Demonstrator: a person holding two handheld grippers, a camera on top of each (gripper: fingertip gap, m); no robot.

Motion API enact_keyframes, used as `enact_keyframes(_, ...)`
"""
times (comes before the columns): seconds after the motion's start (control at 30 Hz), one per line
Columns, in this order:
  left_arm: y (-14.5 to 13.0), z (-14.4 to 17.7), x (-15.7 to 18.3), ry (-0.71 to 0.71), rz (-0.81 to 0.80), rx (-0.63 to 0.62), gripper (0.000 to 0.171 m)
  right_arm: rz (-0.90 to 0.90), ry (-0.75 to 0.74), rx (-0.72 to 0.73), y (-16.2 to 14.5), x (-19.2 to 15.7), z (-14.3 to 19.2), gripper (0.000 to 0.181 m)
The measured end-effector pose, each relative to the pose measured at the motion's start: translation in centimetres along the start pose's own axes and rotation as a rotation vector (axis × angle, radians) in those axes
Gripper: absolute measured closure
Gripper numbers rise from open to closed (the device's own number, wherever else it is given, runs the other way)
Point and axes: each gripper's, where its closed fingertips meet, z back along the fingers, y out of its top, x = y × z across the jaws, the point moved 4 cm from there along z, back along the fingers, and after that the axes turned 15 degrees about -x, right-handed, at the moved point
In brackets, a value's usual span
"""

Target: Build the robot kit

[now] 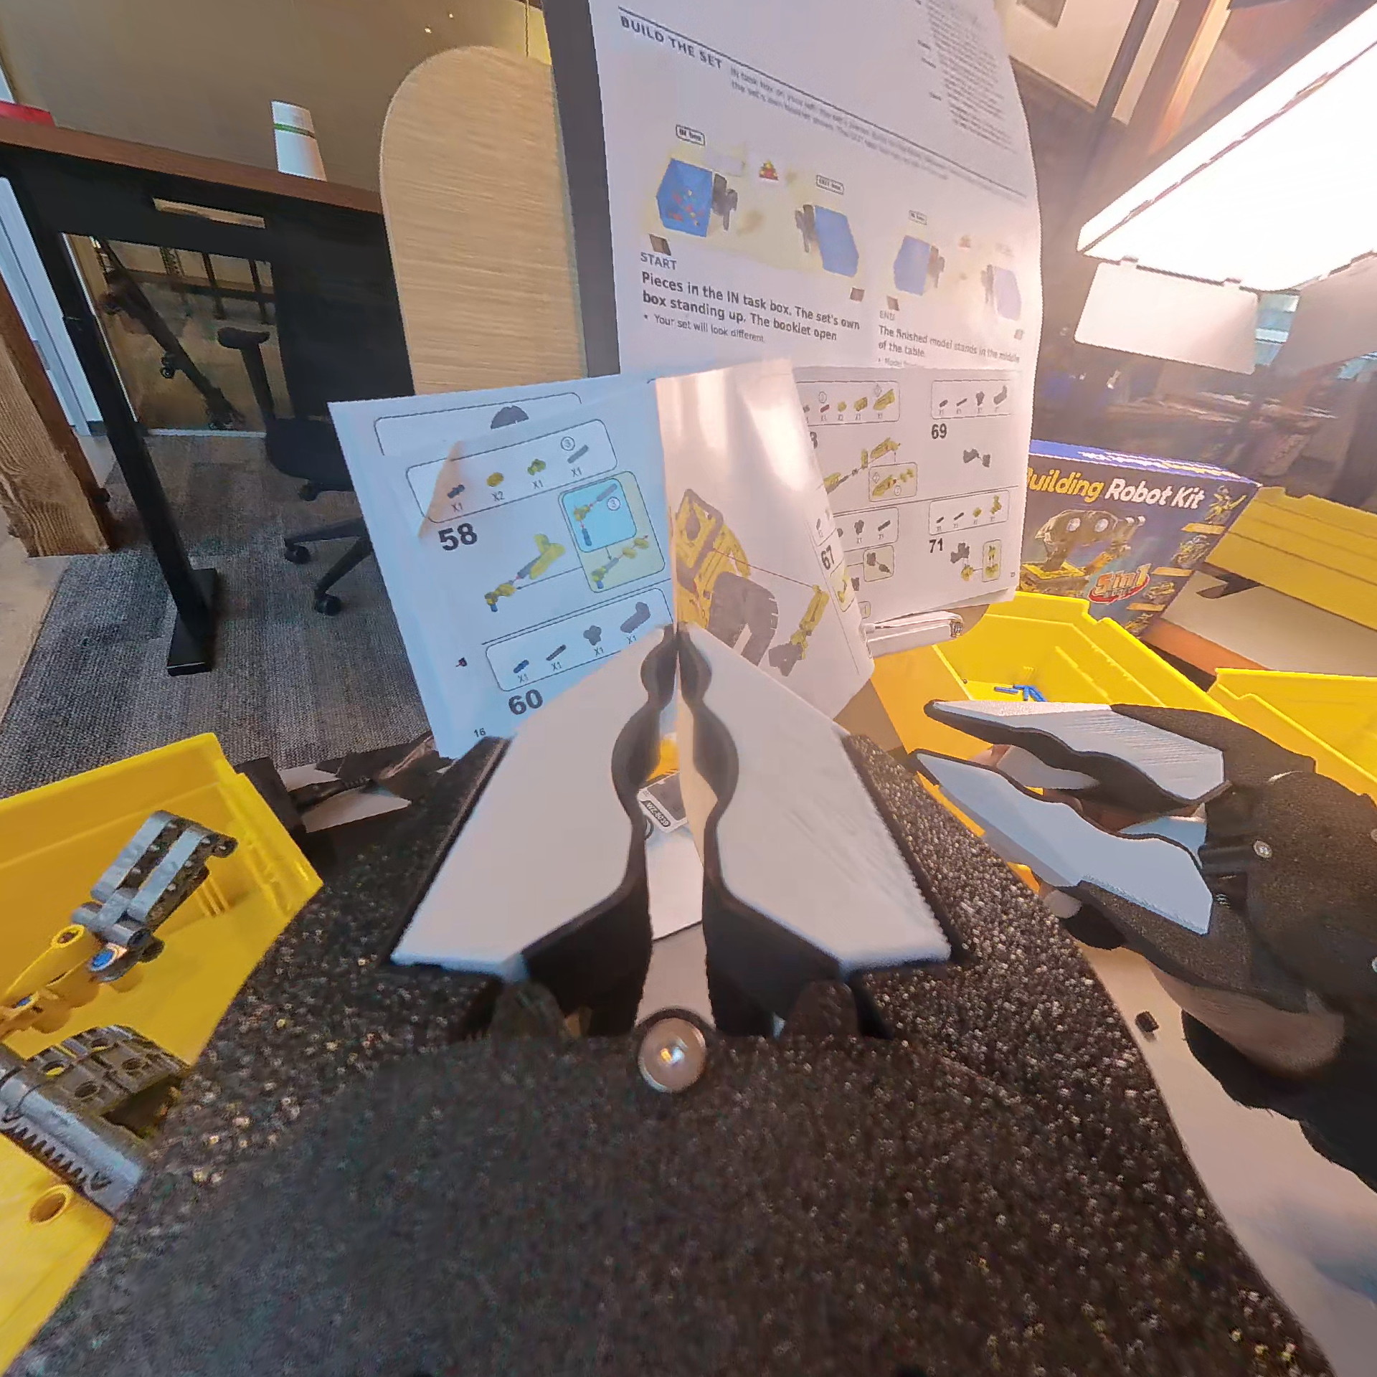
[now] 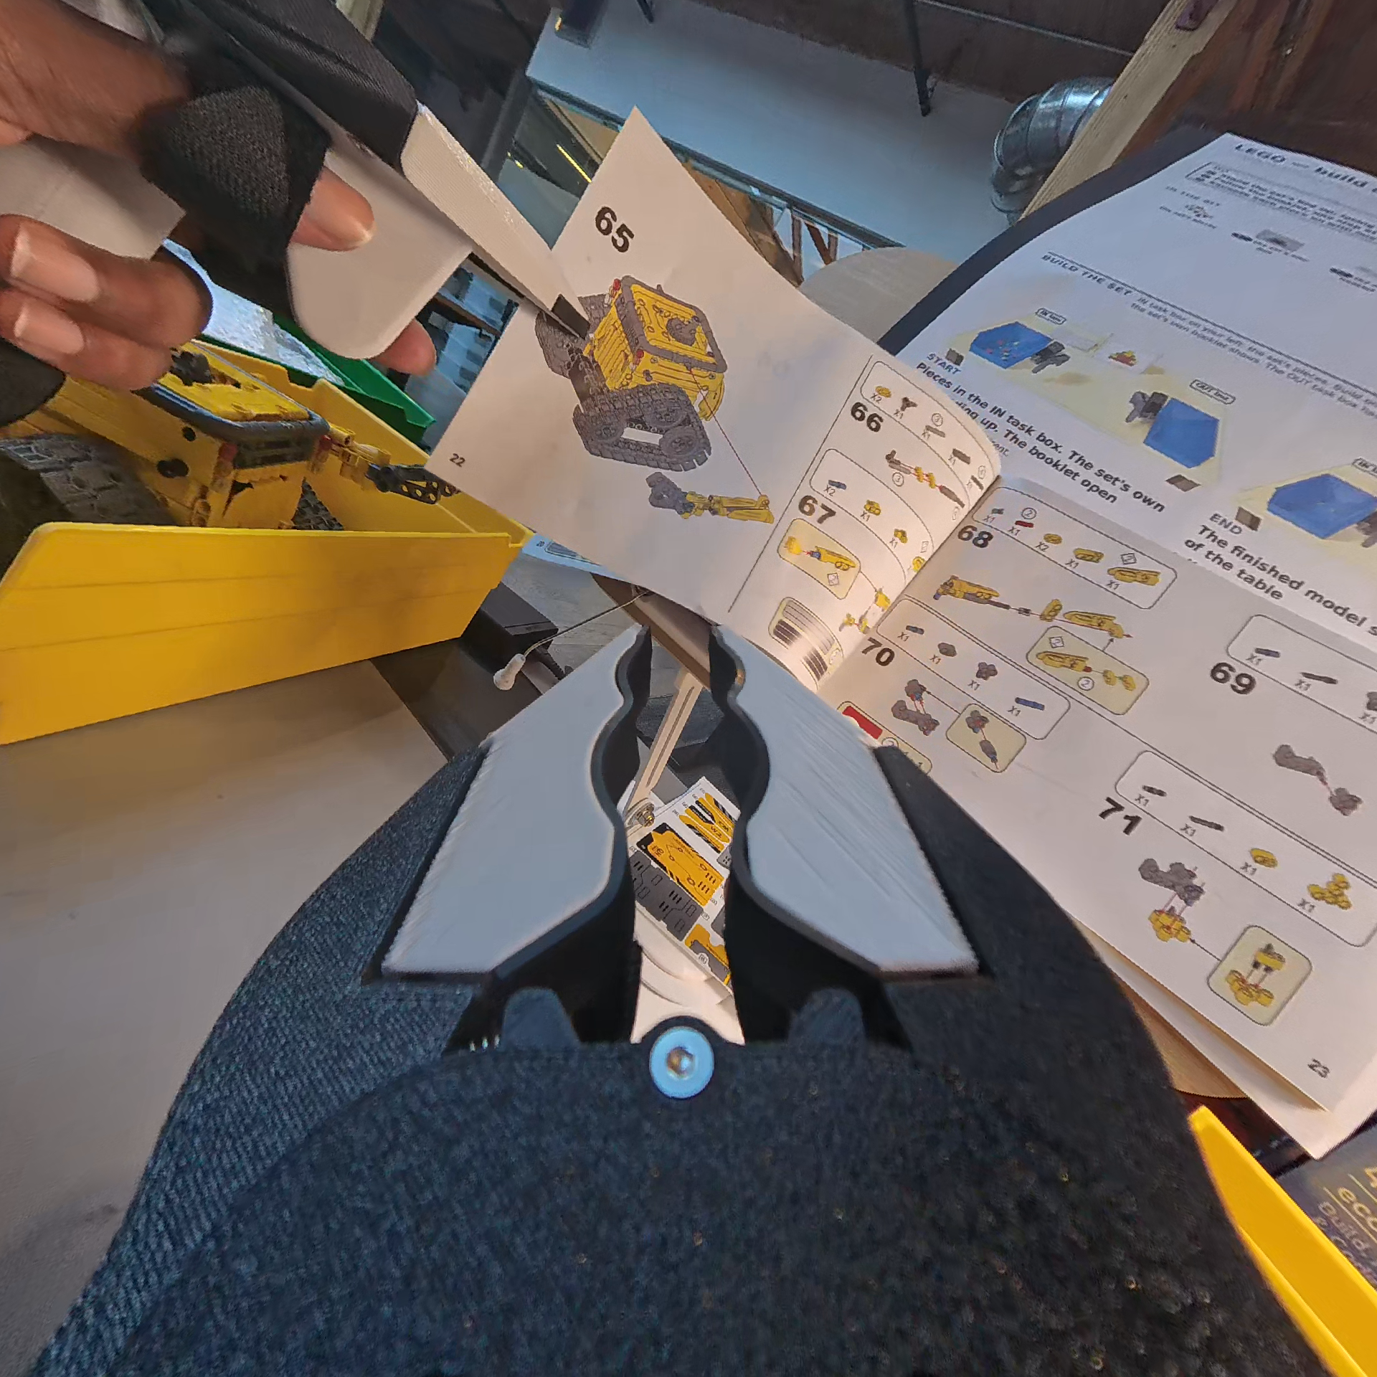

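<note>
We see the left gripper (image 1: 676,633) pinching a lifted page (image 2: 656,417) of the instruction booklet (image 2: 1080,730) — the right gripper (image 2: 678,648), jaws slightly spread and empty, sits just right, nearer the open spread.

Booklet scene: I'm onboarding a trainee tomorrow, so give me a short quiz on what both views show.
1. True or false: the left hand-held gripper pinches a booklet page.
2. The right hand-held gripper is: A open and empty, B shut on a brick, C out of view?
3. Fill in: the yellow model sits in a yellow ____.
Key: 1 true; 2 A; 3 bin.
</note>
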Motion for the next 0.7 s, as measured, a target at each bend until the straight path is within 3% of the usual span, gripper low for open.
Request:
enact_keyframes(0.43,0.0,0.0,-0.2,0.03,-0.008,-0.004,0.171,-0.007,-0.039,-0.012,-0.1,0.5,0.0,0.16)
enact_keyframes(0.57,0.0,0.1,-0.6,0.072,-0.026,-0.003,0.171,-0.125,-0.114,-0.09,-1.3,2.6,-0.4,0.129)
enact_keyframes(0.7,0.0,0.2,-0.7,0.097,-0.044,-0.004,0.171,-0.262,-0.071,-0.134,-2.2,4.0,-0.7,0.098)
